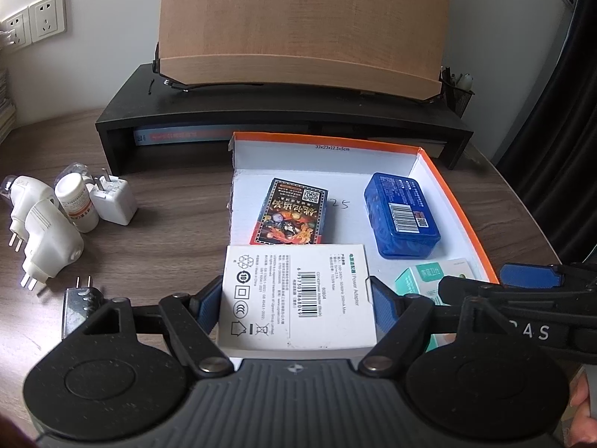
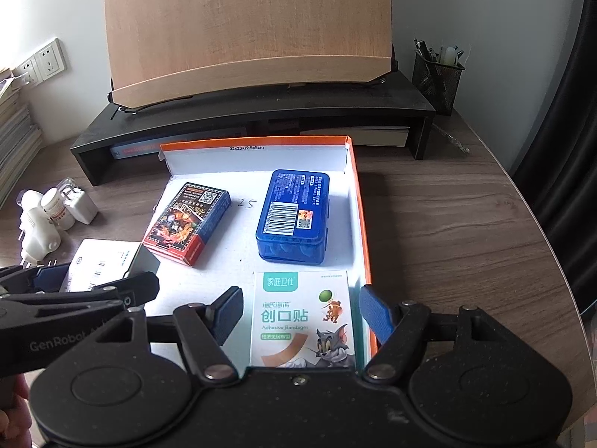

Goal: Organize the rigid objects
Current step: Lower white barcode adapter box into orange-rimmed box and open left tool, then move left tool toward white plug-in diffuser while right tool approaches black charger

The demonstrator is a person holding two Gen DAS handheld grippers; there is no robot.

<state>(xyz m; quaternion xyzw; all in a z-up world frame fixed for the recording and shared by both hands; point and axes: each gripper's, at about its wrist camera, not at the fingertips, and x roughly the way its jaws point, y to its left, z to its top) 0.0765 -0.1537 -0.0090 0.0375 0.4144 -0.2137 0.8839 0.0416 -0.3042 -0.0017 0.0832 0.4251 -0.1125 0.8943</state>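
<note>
My left gripper (image 1: 294, 300) is shut on a white power adapter box (image 1: 296, 298) and holds it over the near left corner of the orange-rimmed white box lid (image 1: 453, 186). The adapter box also shows in the right wrist view (image 2: 100, 265). My right gripper (image 2: 300, 317) is open, its blue pads on either side of the adhesive bandage box (image 2: 302, 317), which lies in the lid's near right corner (image 2: 360, 224). A card deck box (image 2: 186, 220) and a blue plastic case (image 2: 293, 216) lie in the lid.
On the wooden desk left of the lid lie white plug adapters (image 1: 48, 239), a white pill bottle (image 1: 76, 201), a white charger (image 1: 113, 199) and a dark plug (image 1: 78, 308). A black monitor riser (image 1: 283, 112) with a wooden board stands behind. A mesh pen holder (image 2: 438, 74) stands at the back right.
</note>
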